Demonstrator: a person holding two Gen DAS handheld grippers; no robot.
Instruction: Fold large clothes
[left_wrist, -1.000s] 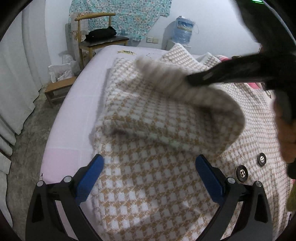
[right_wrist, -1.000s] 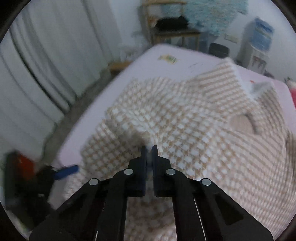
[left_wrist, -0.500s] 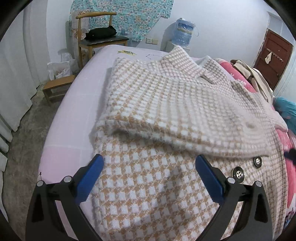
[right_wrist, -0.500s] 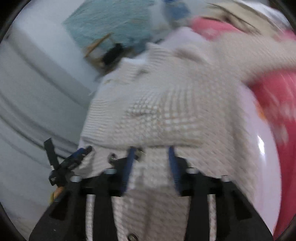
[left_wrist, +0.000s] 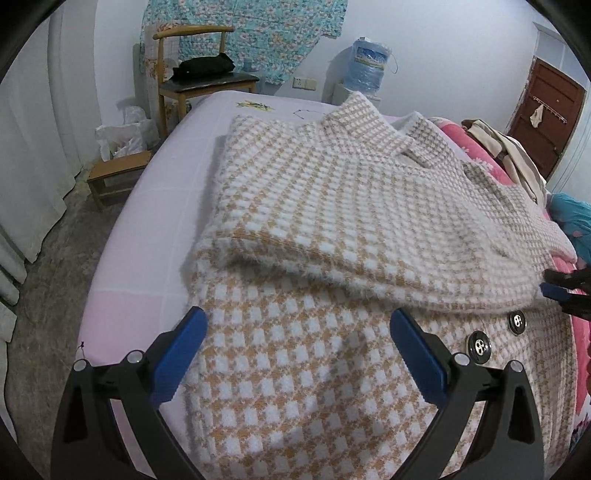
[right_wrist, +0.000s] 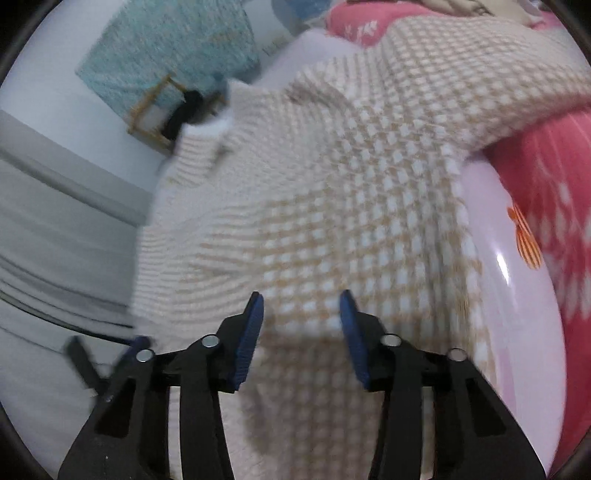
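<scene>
both grippers hover over the coat (left_wrist: 332, 221) on the bed (left_wrist: 147, 229), left gripper (left_wrist: 295, 343) fingers wide apart, right gripper (right_wrist: 301, 325) fingers just been closing, nothing gripped.

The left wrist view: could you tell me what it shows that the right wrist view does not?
Only the left wrist view shows the coat's two black buttons, the water bottle and the brown door. Only the right wrist view shows the orange mark on the pink bedding. Both show the houndstooth coat, the wooden chair and both hand-held grippers.
</scene>
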